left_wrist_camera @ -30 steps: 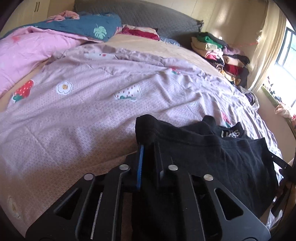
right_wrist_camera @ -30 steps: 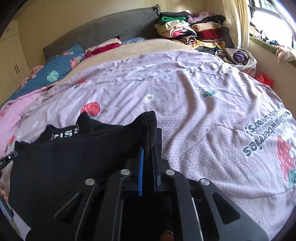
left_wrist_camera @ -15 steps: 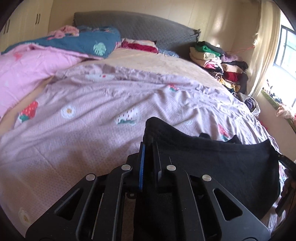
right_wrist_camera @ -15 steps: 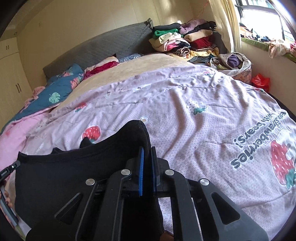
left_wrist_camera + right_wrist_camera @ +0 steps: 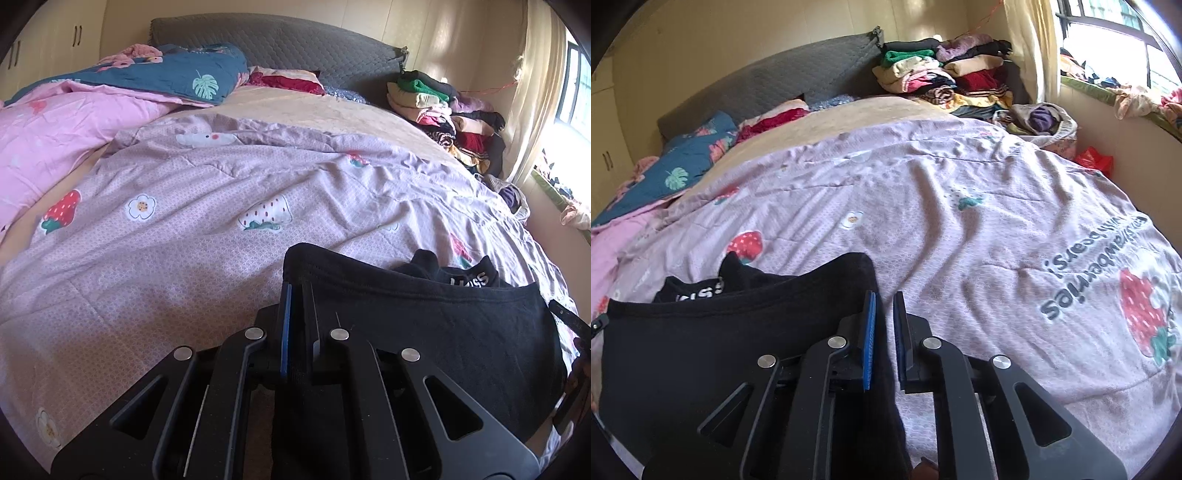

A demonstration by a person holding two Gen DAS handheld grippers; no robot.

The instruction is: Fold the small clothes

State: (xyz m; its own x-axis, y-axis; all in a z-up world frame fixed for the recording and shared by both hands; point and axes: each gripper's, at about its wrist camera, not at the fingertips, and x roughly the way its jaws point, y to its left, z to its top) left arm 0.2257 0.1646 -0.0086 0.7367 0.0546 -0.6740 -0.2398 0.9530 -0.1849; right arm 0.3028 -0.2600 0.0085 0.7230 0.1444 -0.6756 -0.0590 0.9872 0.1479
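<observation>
Left wrist view: left gripper (image 5: 297, 295), jaws closed to a narrow slit on one corner of the black garment (image 5: 443, 328), cloth pinched between the blue pad and its opposite. Garment hangs as a taut sheet running right from the jaws, over the near right part of the bed; a second layer with white lettering (image 5: 471, 279) shows just behind its top edge. Beneath: lilac strawberry-print quilt (image 5: 184, 240). Far left: pink blanket (image 5: 55, 136) and blue leaf-print pillow (image 5: 166, 74). Far right: stack of folded clothes (image 5: 439, 107) by the grey headboard (image 5: 280, 40). Right wrist view: right gripper (image 5: 884, 310), jaws slightly parted with a visible gap; the garment's other top corner sits at the left pad and drapes down through the gap, so whether the grip is firm or slackening I cannot tell. Garment extends left from here, held above the quilt. Step in hand, by judgement: a fold carried by two corners, the held edge being brought over the layer beyond. Next move calls for lowering both corners together, edges aligned, onto the quilt, then letting go.
</observation>
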